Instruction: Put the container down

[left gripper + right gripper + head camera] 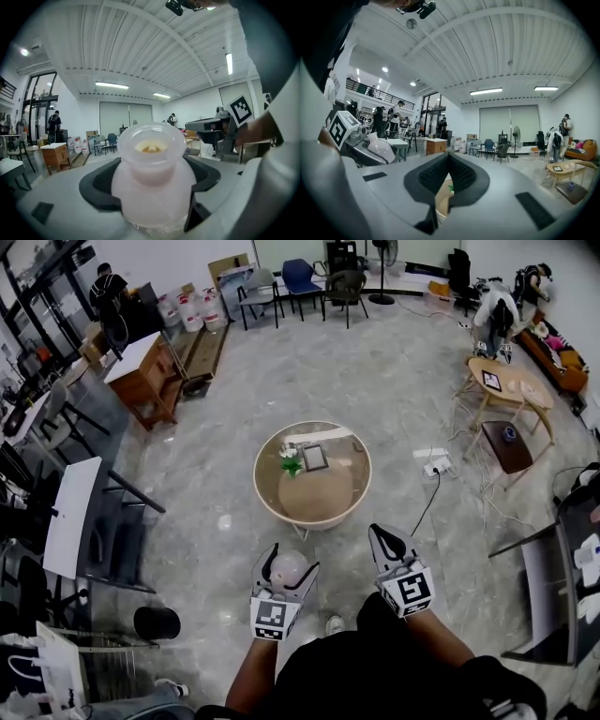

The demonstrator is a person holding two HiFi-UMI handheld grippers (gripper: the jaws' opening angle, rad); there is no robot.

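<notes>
A pale, translucent pink container (289, 570) with a wide round neck sits between the jaws of my left gripper (288, 563), which is shut on it at waist height above the floor. In the left gripper view the container (152, 173) fills the gap between the black pads (96, 185), upright, with something yellowish inside its mouth. My right gripper (380, 533) hovers to the right at the same height, its jaws shut with nothing between them; the tips meet (449, 159) in the right gripper view. Both grippers point at the round table (314, 498) ahead.
The round table carries a small green plant (292, 463) and a framed picture (314, 457). A black stool (157, 622) and a white folding table (70, 517) stand to my left. A power strip with cables (433, 467) lies on the floor at the right, near a desk (548, 592).
</notes>
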